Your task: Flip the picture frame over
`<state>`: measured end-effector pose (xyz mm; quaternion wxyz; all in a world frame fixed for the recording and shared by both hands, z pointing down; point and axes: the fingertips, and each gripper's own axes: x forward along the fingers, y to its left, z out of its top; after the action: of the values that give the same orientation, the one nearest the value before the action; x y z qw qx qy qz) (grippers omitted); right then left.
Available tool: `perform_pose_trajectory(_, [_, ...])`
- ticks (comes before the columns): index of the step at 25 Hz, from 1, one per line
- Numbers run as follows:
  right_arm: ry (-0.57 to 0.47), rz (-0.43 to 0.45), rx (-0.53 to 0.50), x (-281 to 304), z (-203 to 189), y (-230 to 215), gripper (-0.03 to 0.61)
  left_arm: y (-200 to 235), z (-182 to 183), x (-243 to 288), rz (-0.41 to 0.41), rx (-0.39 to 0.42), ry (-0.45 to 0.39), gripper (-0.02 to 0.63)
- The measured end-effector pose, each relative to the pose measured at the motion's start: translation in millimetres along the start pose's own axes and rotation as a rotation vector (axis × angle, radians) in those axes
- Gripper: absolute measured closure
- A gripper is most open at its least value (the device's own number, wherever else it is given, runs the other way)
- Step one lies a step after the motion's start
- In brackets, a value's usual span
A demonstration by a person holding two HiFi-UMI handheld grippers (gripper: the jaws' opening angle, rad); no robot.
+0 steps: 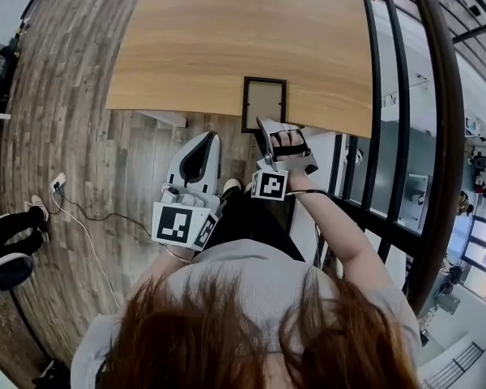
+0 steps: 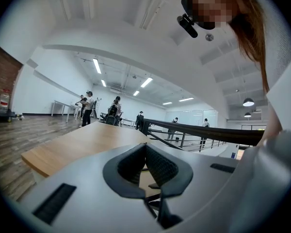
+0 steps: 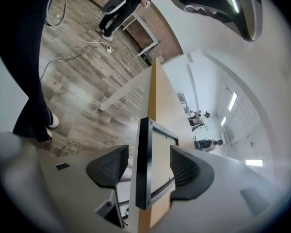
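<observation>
The picture frame [image 1: 263, 104], black-rimmed with a pale panel, lies flat at the near edge of the wooden table [image 1: 227, 31], its near end jutting slightly past the edge. My right gripper [image 1: 277, 133] reaches it from below that edge. In the right gripper view the frame [image 3: 143, 178] stands edge-on between the two jaws of the right gripper [image 3: 149, 155], with a gap on each side, so the jaws are open and not pressing. My left gripper [image 1: 202, 143] hangs left of the frame below the table edge, holding nothing. Its pads [image 2: 157, 166] meet at the tip, shut.
A dark metal railing [image 1: 393, 136] runs along the right side of the table. A white cable and plug strip [image 1: 58, 183] lie on the plank floor at left. Several people stand far across the room [image 2: 87, 108].
</observation>
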<state>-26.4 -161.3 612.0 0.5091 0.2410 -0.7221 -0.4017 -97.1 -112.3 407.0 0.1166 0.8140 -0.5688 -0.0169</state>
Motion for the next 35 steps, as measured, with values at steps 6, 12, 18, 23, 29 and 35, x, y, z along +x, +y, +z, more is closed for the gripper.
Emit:
perform_pose_trajectory(6, [0.016, -0.029, 0.014, 5.6, 5.7, -5.3, 0.324, 4.3, 1.2, -5.5, 0.002, -0.002, 0.000, 0.607])
perform_pose_trajectory(12, [-0.007, -0.054, 0.000, -1.4, 13.0, -8.6, 0.463, 5.3, 4.5, -6.5, -0.010, -0.002, -0.003, 0.607])
perform_pose_trajectory(18, [-0.024, -0.082, 0.030, -6.8, 17.5, -19.3, 0.481, 7.1, 9.0, -6.5, -0.016, -0.004, -0.014, 0.607])
perform_pose_trajectory(23, [-0.047, -0.095, 0.075, -7.9, 21.5, -30.5, 0.491, 4.8, 9.0, -5.2, -0.029, -0.007, -0.012, 0.607])
perform_pose_trajectory(29, [-0.078, -0.129, 0.218, -11.3, 23.2, -58.8, 0.494, 5.5, 6.8, -3.4, -0.035, -0.013, -0.009, 0.607])
perform_pose_trajectory(35, [-0.172, -0.215, 0.689, -24.2, 18.2, -122.7, 0.494, 4.3, 8.5, 0.2, -0.041, -0.013, -0.014, 0.607])
